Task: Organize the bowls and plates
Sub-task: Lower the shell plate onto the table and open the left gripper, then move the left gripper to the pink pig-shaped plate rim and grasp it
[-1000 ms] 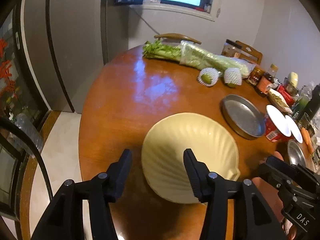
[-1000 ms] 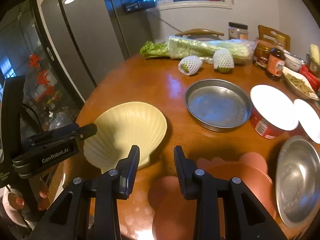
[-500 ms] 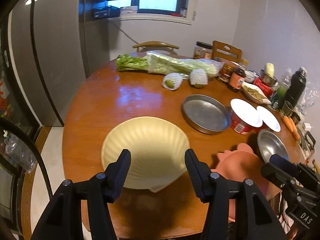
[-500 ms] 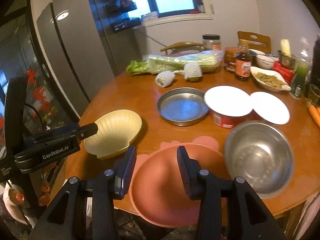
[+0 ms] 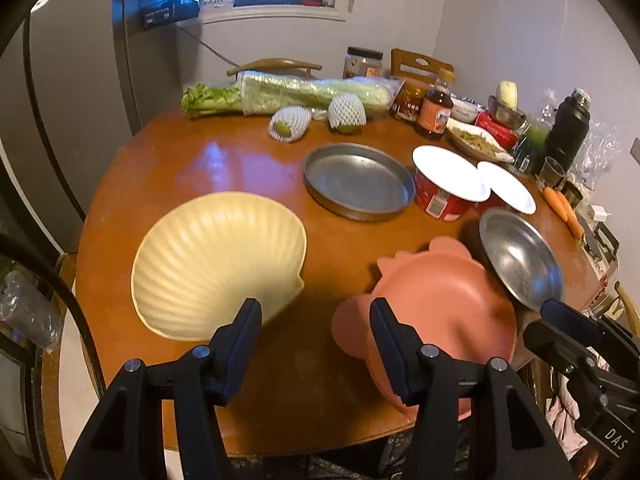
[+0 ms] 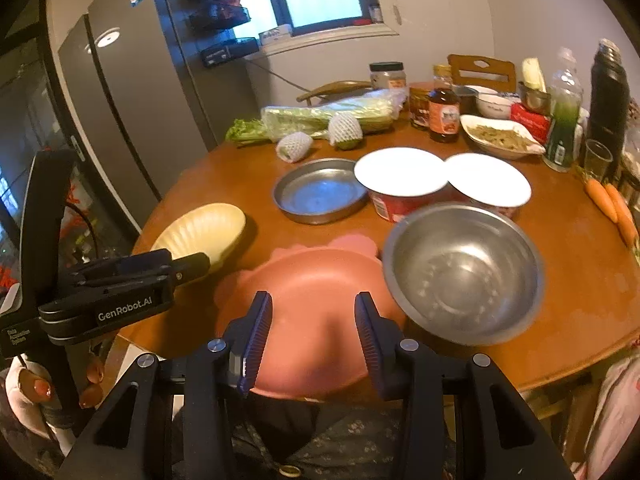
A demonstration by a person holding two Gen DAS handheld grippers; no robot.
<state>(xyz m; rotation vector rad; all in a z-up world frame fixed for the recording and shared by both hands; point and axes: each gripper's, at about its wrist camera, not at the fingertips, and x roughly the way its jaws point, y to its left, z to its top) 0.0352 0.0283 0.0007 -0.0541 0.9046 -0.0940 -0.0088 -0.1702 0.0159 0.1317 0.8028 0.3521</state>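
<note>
Our right gripper (image 6: 312,334), jaws apart and empty, sits nearest the pink pig-shaped plastic plate (image 6: 316,280), straight ahead

pink plate (image 6: 316,280) near rim hidden behind right gripper (image 6: 313,340), bottle labels too small to read

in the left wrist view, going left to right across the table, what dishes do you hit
shell plate → flat metal pan → pink plate → steel bowl
</note>
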